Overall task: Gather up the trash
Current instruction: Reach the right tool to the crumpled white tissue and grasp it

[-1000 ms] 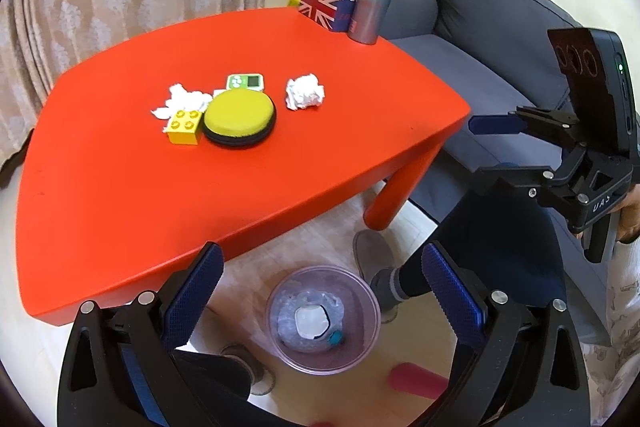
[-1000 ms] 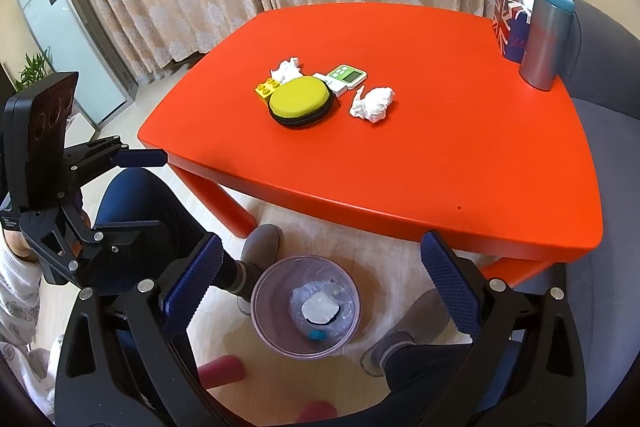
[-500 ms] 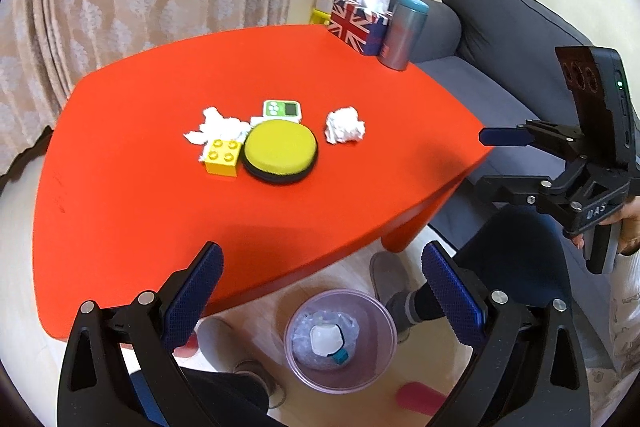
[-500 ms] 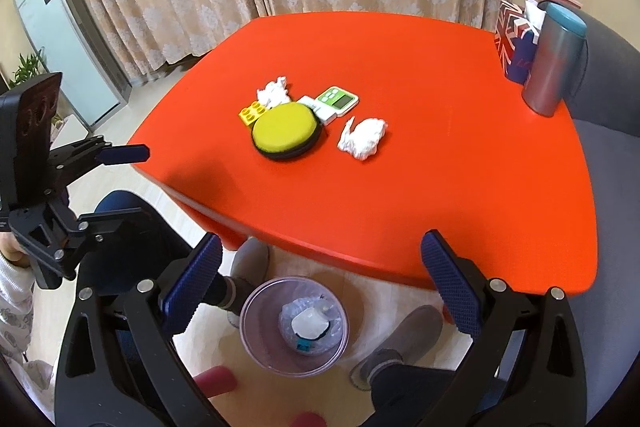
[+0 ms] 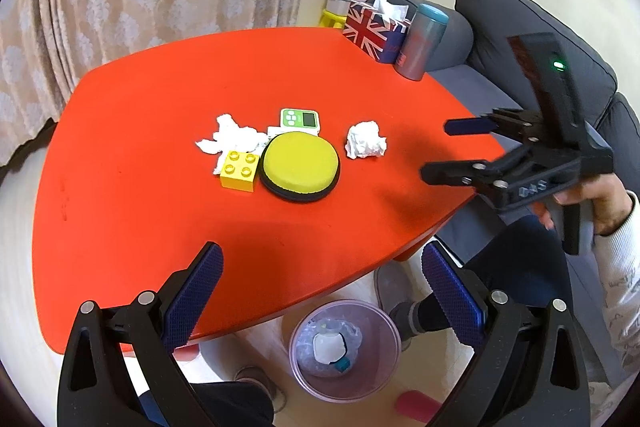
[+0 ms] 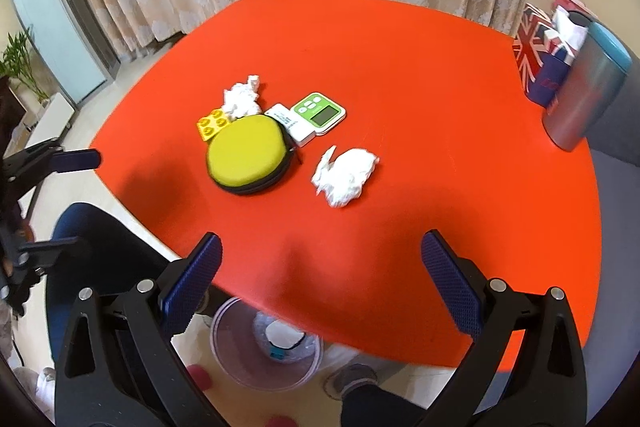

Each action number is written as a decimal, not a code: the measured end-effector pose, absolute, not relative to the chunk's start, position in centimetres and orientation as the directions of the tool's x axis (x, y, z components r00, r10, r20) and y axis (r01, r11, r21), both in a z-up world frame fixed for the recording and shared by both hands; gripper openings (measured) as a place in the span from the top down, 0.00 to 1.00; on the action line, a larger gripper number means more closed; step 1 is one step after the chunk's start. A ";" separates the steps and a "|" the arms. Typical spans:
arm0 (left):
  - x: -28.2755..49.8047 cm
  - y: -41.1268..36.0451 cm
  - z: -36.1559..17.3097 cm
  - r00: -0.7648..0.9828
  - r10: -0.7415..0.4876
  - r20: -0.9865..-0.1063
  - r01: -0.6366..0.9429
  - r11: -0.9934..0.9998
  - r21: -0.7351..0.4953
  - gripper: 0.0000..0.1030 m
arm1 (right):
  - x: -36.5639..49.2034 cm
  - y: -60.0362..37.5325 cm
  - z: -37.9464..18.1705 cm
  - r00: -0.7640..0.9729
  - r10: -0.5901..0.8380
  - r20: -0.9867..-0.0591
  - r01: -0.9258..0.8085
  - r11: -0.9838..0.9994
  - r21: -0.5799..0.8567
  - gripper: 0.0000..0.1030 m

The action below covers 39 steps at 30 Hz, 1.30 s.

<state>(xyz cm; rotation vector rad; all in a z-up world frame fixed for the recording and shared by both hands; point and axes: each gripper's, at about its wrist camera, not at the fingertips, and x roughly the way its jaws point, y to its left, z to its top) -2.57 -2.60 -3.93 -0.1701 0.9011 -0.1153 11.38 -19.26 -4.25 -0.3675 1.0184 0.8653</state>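
— Red tabletop [image 6: 400,75], and what lies on it?
— Two crumpled tissues. One wad [image 6: 345,175] sits alone just right of the round yellow case [image 6: 249,155]; the other wad [image 6: 242,98] lies behind the yellow toy block [image 6: 213,123], touching it. A green timer [image 6: 318,112] is just behind the case.
— And the claws?
— The right claw [image 6: 320,283] is spread wide and holds nothing, above the tabletop's near edge. The left claw [image 5: 322,291] is equally wide apart and empty.
— The bin?
— A clear pink trash bin [image 5: 345,349] stands on the floor below the tabletop's edge, with white scraps inside.
— Anything at the far corner?
— A flag-patterned tissue box [image 5: 376,34] beside a grey tumbler [image 5: 420,45].
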 end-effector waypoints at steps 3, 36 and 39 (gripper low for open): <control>-2.4 -2.4 -3.9 0.615 -0.170 -0.770 0.025 0.980 -0.196 0.07 | 12.6 -18.3 -5.2 0.232 0.427 -0.874 -0.778 0.621 0.097 0.05; -1.8 -0.9 -4.7 0.604 -0.168 -0.779 -0.003 0.977 -0.212 0.07 | 15.8 -15.3 -8.5 0.192 0.415 -0.889 -0.792 0.601 0.109 0.84; -1.3 -0.8 -4.8 0.604 -0.165 -0.780 -0.004 0.978 -0.210 0.07 | 15.6 -15.7 -7.6 0.194 0.433 -0.880 -0.784 0.608 0.126 0.84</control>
